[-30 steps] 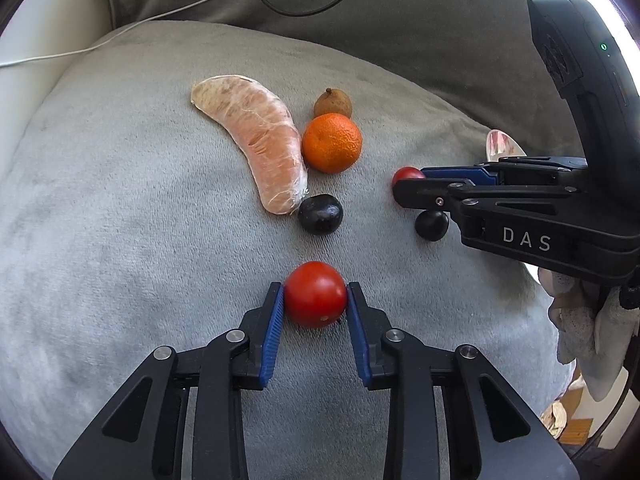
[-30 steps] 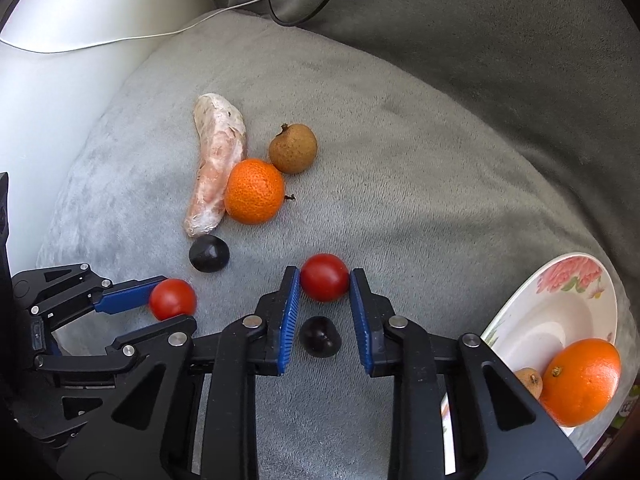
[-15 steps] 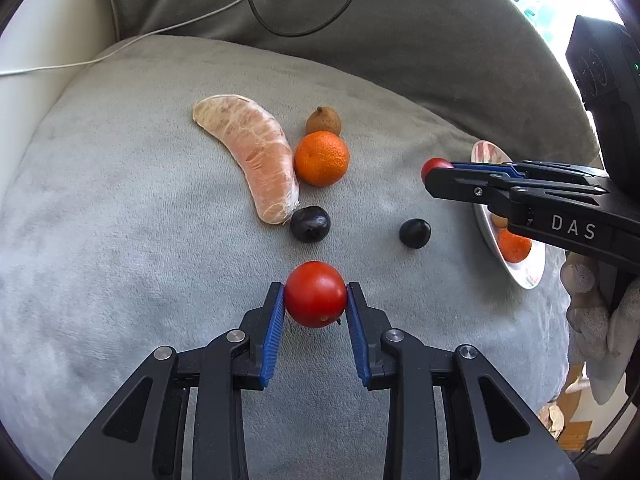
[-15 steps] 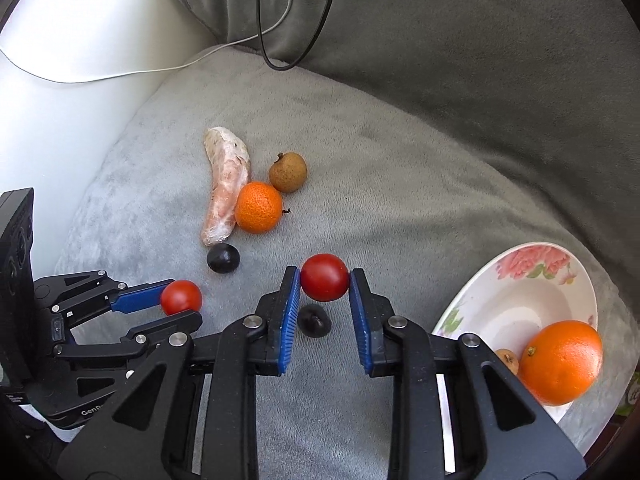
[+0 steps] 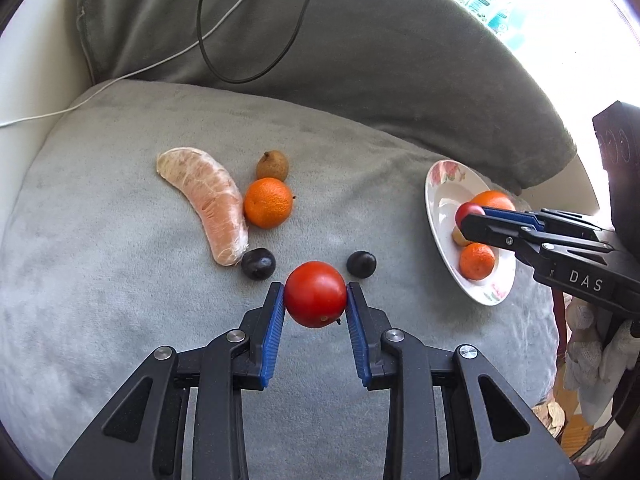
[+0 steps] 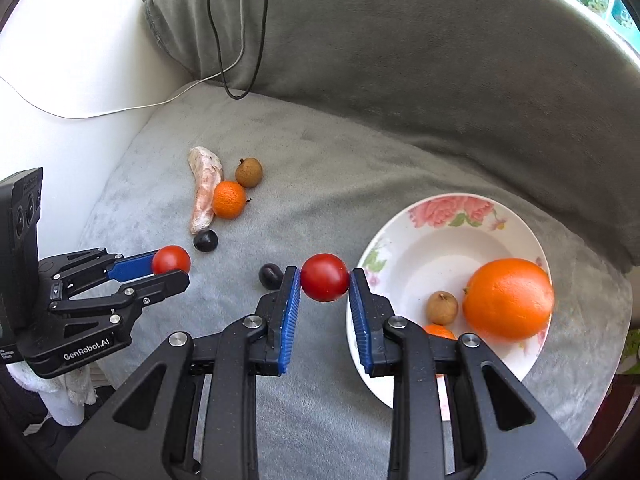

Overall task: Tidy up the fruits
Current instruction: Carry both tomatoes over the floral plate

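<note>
Right now each tool is clamped on a small red tomato: the left tool point(image 5: 315, 304) pinches its tomato point(image 5: 315, 294) between the blue pads above the grey cushion point(image 5: 120, 280), and the right tool point(image 6: 325, 292) holds a second tomato point(image 6: 325, 283) the same way. The relation that matters is where the flowered plate point(image 6: 432, 236) lies. In the right wrist view its near rim sits just right of the right tool's pads, with a large orange point(image 6: 509, 299), a small brown fruit point(image 6: 441, 307) and a mandarin already inside. Seen from the left wrist, the right tool's tip hangs over the plate, while the left tool is well apart from it, across the cushion. So the right hand looks nearer and likely drops first. Loose fruit remains on the cushion: a peeled pomelo wedge point(image 5: 208, 204), a mandarin point(image 5: 268, 202), a brown fruit point(image 5: 272, 165) and two dark plums point(image 5: 258, 263) point(image 5: 361, 264).
</note>
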Demonstrator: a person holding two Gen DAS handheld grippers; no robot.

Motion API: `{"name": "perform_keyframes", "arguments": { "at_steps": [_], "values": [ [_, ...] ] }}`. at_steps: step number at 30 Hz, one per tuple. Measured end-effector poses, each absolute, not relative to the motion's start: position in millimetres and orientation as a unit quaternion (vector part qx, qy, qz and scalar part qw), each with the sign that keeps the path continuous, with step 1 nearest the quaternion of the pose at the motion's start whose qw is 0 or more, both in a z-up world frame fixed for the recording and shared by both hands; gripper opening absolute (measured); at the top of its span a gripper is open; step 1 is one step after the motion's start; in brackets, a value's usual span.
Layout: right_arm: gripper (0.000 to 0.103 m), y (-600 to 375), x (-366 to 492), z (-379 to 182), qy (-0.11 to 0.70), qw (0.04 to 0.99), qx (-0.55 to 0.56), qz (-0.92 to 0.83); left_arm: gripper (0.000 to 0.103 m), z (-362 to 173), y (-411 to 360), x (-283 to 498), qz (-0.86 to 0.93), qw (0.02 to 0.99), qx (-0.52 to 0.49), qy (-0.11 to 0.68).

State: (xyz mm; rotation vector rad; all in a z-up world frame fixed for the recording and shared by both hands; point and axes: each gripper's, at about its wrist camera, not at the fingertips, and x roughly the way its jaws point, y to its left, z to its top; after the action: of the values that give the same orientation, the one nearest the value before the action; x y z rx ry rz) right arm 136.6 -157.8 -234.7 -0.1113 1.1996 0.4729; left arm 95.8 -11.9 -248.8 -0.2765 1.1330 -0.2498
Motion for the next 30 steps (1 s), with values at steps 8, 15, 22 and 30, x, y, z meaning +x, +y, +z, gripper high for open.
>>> {"name": "perform_keyframes", "arguments": {
  "at_steps": [8,15,22,30],
  "values": [
    [0.026,-211.7,123.9,-232.9,0.561,0.809,-0.008,0.175,0.029,-233.9,-38.4,109.9,-0.149,0.831,-0.108,0.525],
    [0.026,-245.5,112.5,-233.8,0.564,0.813,0.013,0.146,0.029,-228.5,-64.7,124.1,-0.175,0.830,-0.092,0.521],
    [0.026,-266.2,105.0,-239.7,0.568,0.813,0.030,0.126,0.029,-224.9,-90.2,134.6,-0.197,0.828,-0.075,0.520],
    [0.026,-276.9,100.9,-242.8,0.571,0.812,0.043,0.114,0.029,-224.3,-114.0,148.2,-0.208,0.824,-0.055,0.524]
  ]
}}
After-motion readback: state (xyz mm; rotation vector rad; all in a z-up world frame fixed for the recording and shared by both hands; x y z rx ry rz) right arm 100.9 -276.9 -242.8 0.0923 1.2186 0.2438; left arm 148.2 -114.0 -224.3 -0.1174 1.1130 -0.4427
